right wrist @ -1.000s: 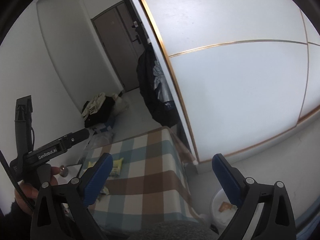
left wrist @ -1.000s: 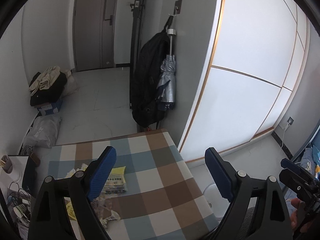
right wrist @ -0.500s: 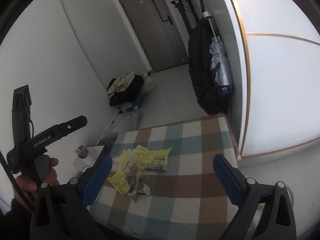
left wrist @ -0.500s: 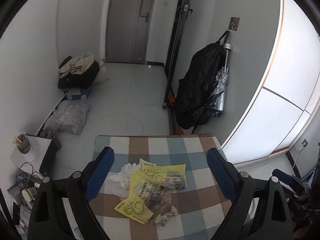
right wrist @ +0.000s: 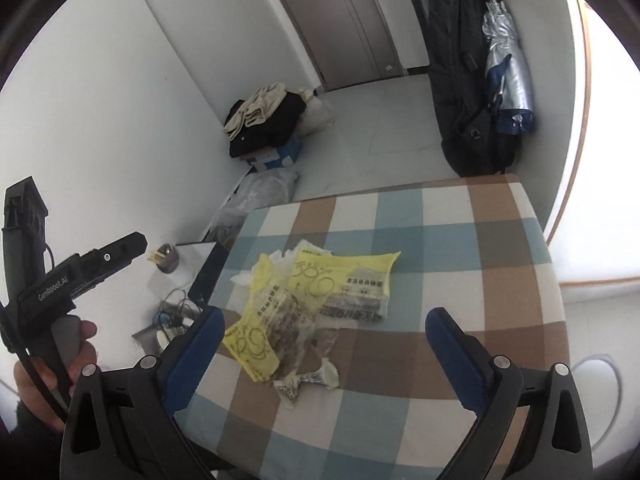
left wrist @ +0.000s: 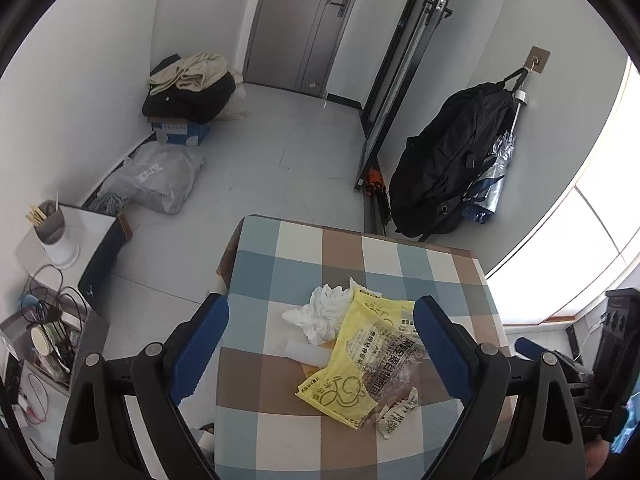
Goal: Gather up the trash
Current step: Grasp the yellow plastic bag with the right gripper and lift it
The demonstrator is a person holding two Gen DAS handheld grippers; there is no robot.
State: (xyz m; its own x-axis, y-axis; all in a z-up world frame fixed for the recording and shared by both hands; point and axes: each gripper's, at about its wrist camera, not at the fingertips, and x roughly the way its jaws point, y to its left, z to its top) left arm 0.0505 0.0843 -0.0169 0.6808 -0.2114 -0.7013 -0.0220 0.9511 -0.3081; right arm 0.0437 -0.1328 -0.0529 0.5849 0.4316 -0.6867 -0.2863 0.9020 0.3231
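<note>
- We see the grey tiled floor point(left wrist: 256, 152) as the largest area; it is open between the door and the table, with things only along its edges.
- The table with a checked cloth point(left wrist: 360, 256) stands near the white wall panel on its right side. The far half of the cloth is bare, and its left edge drops to open floor.
- A black backpack point(left wrist: 444, 168) and a silver folded umbrella point(left wrist: 494, 176) hang on the wall just behind the far right corner of the table.
- Along the left wall lie a pile of clothes on a box point(left wrist: 188, 92) and a grey plastic bag point(left wrist: 156, 176).
- We hold the left gripper point(left wrist: 320, 344) above the near part of the table, its blue fingers spread wide and empty; the trash lies between them in this view.
- We hold the right gripper point(right wrist: 324, 348) above the near edge of the table, also wide apart and holding nothing.
- The trash sits near the middle of the cloth: two yellow printed wrappers point(left wrist: 360, 360) overlap, a crumpled white tissue point(left wrist: 320, 312) touches their far side, and a small twisted wrapper point(right wrist: 308, 380) lies at their near side.
</note>
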